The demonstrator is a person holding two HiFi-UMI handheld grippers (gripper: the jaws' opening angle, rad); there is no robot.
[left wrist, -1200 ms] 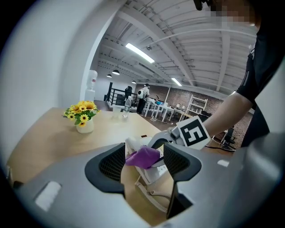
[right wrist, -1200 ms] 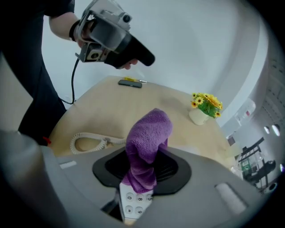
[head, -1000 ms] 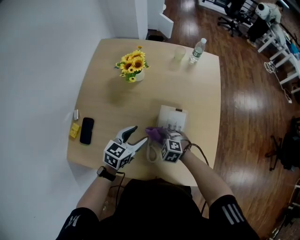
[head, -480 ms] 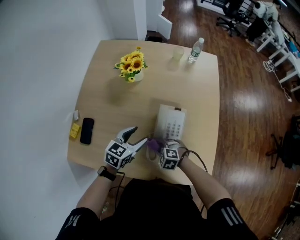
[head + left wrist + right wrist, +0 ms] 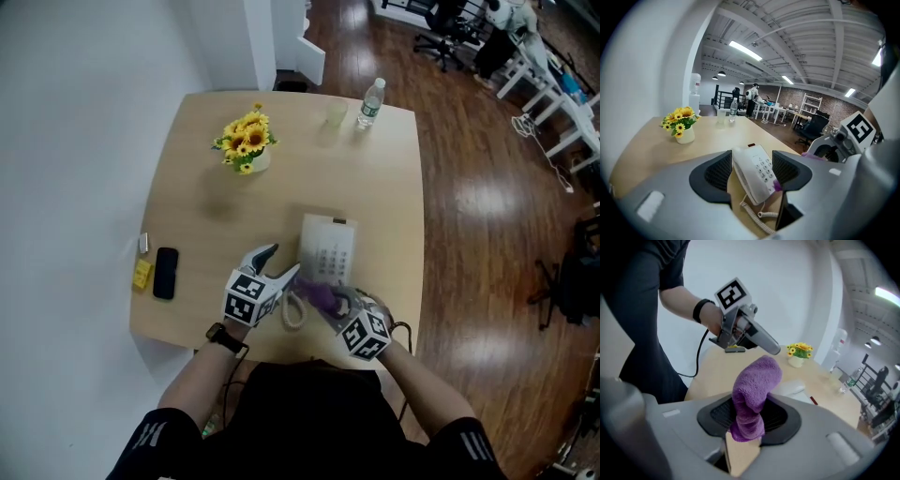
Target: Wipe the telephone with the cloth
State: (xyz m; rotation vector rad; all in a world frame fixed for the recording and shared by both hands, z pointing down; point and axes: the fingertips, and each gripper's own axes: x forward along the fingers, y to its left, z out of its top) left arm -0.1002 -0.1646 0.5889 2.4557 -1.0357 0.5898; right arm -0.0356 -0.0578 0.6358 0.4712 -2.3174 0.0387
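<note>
We see the telephone [image 5: 326, 246] lying flat on the worktop [image 5: 375, 187], toward the near edge and keypad up. Its coiled cord [image 5: 292, 309] loops off the near-left corner.

Our right hand-held gripper [image 5: 330, 302] is clamped on the purple cloth [image 5: 319, 292]. In the right gripper view the jaws pinch the bunched cloth low down, and the rest stands up above them in a rounded wad. From the head view that wad sits at the near end of the telephone, overlapping its near edge. We cannot tell whether it touches the casing or hangs just above it.

Our left hand-held gripper [image 5: 284, 262] is at the telephone's near-left corner, its jaws moderately apart and gripping nothing. In the left gripper view the telephone lies just ahead of the gap. Its left side lines up with the left jaw, and a scrap of purple shows by the right jaw. The cord lies between the two tools.

Farther back on the worktop stand yellow flowers [image 5: 246, 141]. A cup [image 5: 337, 113] and a bottle [image 5: 370, 101] stand at the far edge, all well apart from the telephone.
</note>
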